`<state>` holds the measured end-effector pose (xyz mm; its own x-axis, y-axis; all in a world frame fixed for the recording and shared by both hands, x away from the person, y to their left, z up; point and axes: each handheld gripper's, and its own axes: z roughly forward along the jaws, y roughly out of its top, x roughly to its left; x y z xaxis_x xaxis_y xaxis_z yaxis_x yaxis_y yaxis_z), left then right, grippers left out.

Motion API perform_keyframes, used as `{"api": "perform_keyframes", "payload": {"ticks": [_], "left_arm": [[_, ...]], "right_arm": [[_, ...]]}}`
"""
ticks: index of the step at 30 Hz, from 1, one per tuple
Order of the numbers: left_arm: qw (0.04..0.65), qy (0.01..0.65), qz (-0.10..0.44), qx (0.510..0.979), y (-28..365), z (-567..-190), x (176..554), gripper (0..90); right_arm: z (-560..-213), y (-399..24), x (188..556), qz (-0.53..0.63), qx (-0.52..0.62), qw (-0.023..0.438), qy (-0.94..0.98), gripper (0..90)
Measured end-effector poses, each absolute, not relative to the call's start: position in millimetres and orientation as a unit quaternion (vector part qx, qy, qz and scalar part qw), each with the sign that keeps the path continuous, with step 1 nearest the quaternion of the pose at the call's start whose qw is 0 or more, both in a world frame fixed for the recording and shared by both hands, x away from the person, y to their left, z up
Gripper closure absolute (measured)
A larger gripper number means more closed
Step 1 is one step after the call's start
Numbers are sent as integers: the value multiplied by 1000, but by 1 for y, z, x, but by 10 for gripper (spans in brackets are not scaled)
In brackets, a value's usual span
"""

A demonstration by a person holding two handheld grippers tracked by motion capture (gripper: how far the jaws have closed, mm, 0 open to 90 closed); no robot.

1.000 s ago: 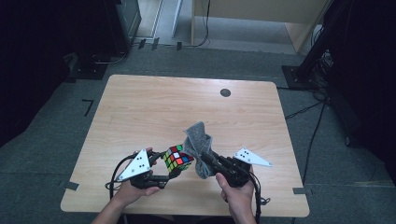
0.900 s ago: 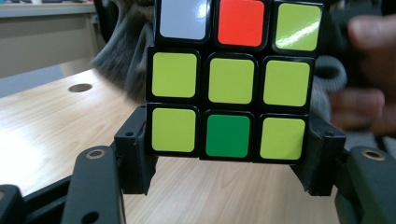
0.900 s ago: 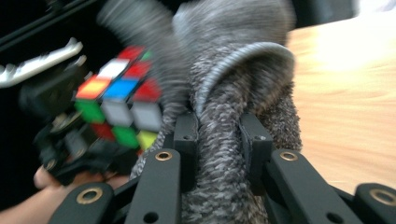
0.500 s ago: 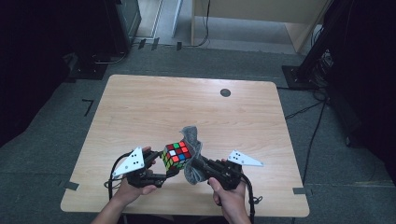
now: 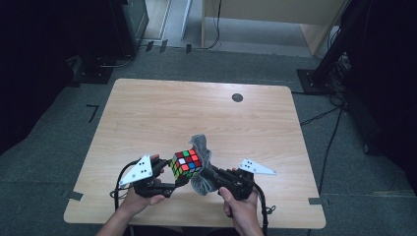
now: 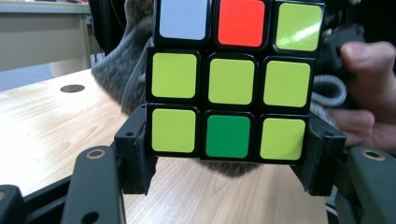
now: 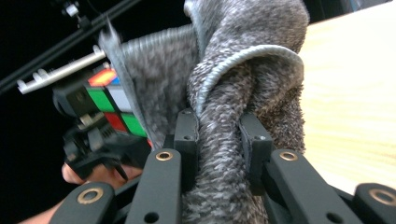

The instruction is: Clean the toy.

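The cube point(image 5: 186, 164), lifted above the table's point(image 5: 147, 113) near edge and clamped in the left gripper point(image 5: 167, 174), has the grey cloth point(image 5: 201, 147), pinched in the right gripper point(image 5: 209, 173), against its side, so wiping looks underway, other faces probably left.

A light wooden table point(image 5: 147, 123) stands on grey carpet point(image 5: 49, 147), filling the frame's centre. A small dark round disc point(image 5: 237, 97) sits flush in its top near the far edge, right of centre. Grey tape tabs point(image 5: 74, 195) mark its near corners.
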<state>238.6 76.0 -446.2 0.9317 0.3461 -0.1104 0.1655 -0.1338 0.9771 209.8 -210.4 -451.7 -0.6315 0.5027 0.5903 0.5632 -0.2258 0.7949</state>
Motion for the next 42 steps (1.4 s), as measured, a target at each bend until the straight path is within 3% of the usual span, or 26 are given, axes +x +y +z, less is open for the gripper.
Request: {"api": "perform_keyframes", "payload": {"ticks": [3, 10, 15, 18, 23, 31, 34, 40, 42], "left_arm": [[637, 174, 71, 747, 78, -446, 240, 343], [638, 176, 62, 747, 76, -449, 241, 343], [632, 189, 73, 748, 79, -449, 243, 343], [614, 189, 98, 760, 80, -451, 244, 343], [557, 167, 142, 801, 64, -458, 238, 343], [542, 131, 150, 816, 50, -458, 227, 343], [555, 141, 143, 807, 56, -456, 230, 343], [574, 160, 118, 794, 61, -454, 235, 343], [571, 164, 121, 795, 61, -454, 236, 343]], "right_arm": [[-463, -204, 213, -632, -432, 48, -642, 741], [-444, -215, 206, -669, -416, 0, -615, 744], [-455, -208, 210, -630, -427, 21, -648, 742], [-443, -216, 207, -644, -427, -14, -635, 742], [-414, -216, 190, -649, -395, -122, -639, 738], [-417, -198, 189, -618, -372, -118, -682, 725], [-421, -209, 196, -589, -412, -147, -680, 728], [-418, -214, 195, -633, -403, -94, -655, 724], [-414, -204, 191, -625, -391, -101, -668, 724]]}}
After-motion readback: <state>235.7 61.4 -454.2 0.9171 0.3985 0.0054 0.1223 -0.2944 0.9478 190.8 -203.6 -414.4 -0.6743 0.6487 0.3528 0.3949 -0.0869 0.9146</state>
